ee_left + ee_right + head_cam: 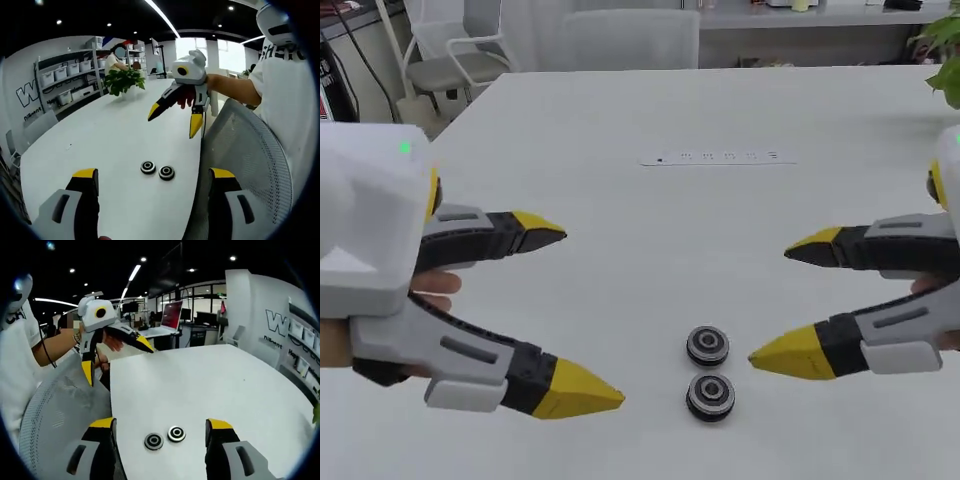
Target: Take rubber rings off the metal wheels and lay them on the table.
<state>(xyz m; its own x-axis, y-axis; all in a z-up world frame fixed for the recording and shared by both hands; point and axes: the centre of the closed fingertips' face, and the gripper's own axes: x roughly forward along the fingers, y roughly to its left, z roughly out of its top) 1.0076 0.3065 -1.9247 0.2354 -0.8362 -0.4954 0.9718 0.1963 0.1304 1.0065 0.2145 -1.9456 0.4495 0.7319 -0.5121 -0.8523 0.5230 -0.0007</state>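
My left hand-held gripper (592, 316) hangs released, jaws wide, over the white surface (620, 130). Right of it lie two metal wheels, one farther (707, 345) and one nearer (710, 396), just beside each other in open view, black rubber rings (708, 360) on them. My right hand-held gripper (770, 304) is likewise released. Beyond sits a socket strip (718, 157). The left gripper view adds shelves (65, 75), a potted plant (125, 80) and a mesh chair back (250, 165). The right gripper view adds an open laptop (167, 320).
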